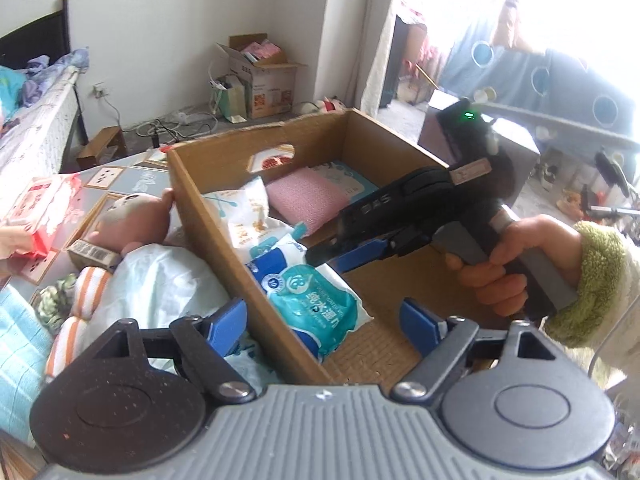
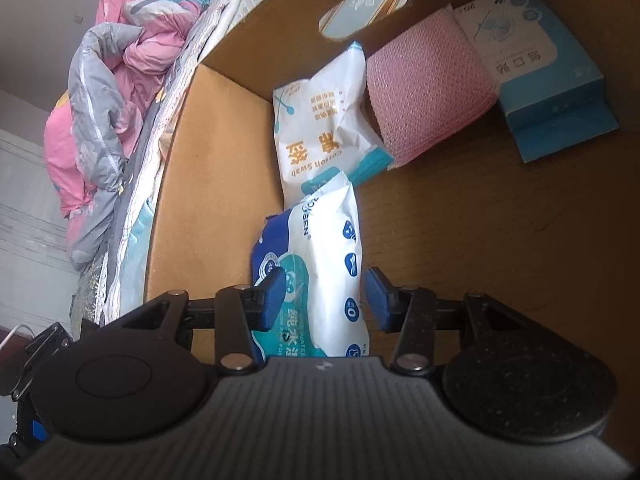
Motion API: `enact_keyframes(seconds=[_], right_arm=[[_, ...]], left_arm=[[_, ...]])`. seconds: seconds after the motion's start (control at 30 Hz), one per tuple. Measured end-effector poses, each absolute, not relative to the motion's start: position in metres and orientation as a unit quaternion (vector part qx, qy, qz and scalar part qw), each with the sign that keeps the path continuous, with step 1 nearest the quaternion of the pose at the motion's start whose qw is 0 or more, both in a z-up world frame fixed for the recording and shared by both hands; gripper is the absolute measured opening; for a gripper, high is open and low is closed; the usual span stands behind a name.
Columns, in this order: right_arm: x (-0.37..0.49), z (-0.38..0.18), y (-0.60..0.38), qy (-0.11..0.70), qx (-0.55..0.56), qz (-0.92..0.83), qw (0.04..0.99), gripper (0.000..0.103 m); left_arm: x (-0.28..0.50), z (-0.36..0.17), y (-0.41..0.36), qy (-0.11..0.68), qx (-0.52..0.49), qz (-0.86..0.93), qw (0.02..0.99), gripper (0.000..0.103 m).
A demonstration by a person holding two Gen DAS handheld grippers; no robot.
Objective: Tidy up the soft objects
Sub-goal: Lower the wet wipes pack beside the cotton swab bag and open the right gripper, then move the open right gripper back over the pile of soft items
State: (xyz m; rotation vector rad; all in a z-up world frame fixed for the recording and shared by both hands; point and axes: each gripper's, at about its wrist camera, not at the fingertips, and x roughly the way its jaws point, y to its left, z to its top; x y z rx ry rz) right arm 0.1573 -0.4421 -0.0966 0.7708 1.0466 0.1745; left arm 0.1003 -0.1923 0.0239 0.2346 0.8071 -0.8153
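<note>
Right gripper (image 2: 325,300) jaws partly apart, astride a wet-wipe pack (image 2: 316,276) with the pads not visibly pressing; pack lying against the left wall of the cardboard box (image 2: 208,184). Beyond it a cotton swab bag (image 2: 320,128), then a pink mesh sponge (image 2: 428,96) and a blue box (image 2: 544,80) at the far end. Left gripper (image 1: 324,320) jaws wide and empty, straddling the box's near wall. Outside on the desk (image 1: 132,178): a doll (image 1: 132,220), striped cloths (image 1: 76,312), a red pack (image 1: 36,216)
</note>
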Motion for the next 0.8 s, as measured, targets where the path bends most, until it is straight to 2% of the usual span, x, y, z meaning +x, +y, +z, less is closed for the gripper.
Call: enact_keyframes(seconds=[0.23, 0.4, 0.57, 0.8], right_arm=[[0.118, -0.044, -0.452, 0.405, 0.368, 0.053, 0.835, 0.05], [0.068, 0.005, -0.418, 0.328, 0.325, 0.067, 0.884, 0.073], [0.048, 0.025, -0.362, 0.318, 0.306, 0.103, 0.892, 0.074], [0.064, 0.039, -0.27, 0.343, 0.264, 0.168, 0.886, 0.074]], left_arm=[[0.086, 0.03, -0.139, 0.365, 0.092, -0.322, 0.869, 0.093], [0.073, 0.021, -0.084, 0.365, 0.075, -0.261, 0.891, 0.098], [0.065, 0.006, -0.036, 0.358, 0.07, -0.195, 0.911, 0.098], [0.07, -0.006, 0.008, 0.348, 0.033, -0.152, 0.925, 0.096]])
